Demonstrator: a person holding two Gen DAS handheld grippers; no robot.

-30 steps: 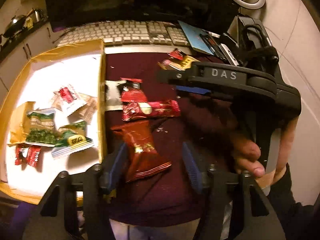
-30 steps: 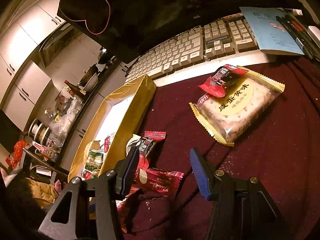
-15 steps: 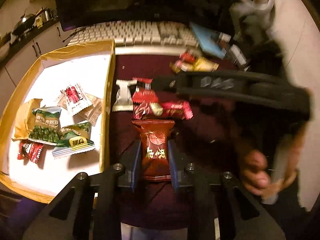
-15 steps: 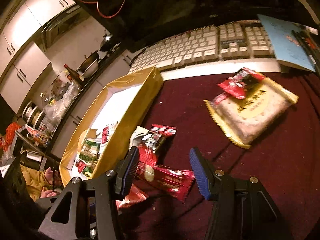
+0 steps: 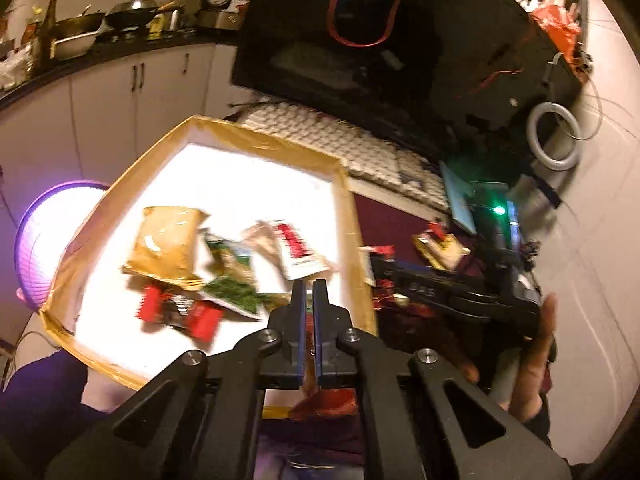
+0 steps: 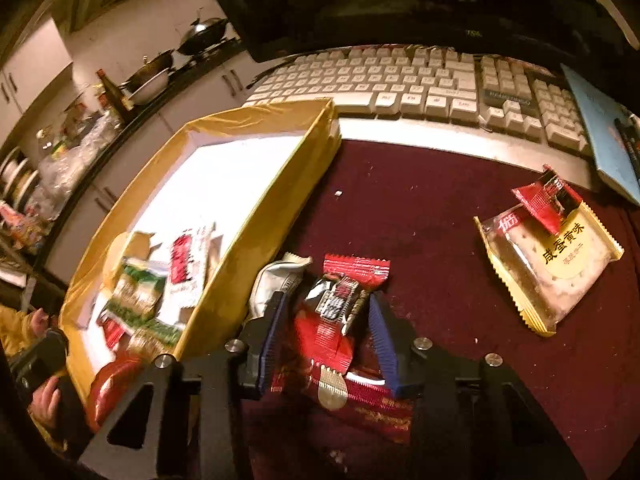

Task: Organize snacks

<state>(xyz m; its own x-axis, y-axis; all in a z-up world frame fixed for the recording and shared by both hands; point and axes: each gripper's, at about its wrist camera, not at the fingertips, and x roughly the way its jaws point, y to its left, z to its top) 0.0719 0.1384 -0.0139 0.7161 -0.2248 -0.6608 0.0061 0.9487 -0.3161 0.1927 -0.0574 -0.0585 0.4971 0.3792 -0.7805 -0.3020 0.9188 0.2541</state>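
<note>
My left gripper (image 5: 308, 296) is shut on a dark red snack packet (image 5: 324, 402) that hangs below the fingers, above the near right corner of the gold-edged box (image 5: 352, 216). The box holds several snack packets (image 5: 168, 244). My right gripper (image 6: 326, 312) is open, its fingers on either side of a small red packet (image 6: 340, 300) lying on a long red packet (image 6: 360, 404) on the maroon cloth. A white packet (image 6: 272, 284) lies beside the box wall (image 6: 256, 224). A yellow-edged cracker packet (image 6: 556, 256) with a red packet (image 6: 548, 200) on it lies to the right.
A white keyboard (image 6: 400, 84) and a dark monitor (image 5: 400, 48) stand behind the cloth. A blue booklet (image 6: 600, 128) lies at the far right. A kitchen counter with pans (image 5: 100, 28) is at the back left.
My left gripper has lifted the dark red packet off the cloth and swung left over the box. My right gripper has moved down and forward around the small red packet.
</note>
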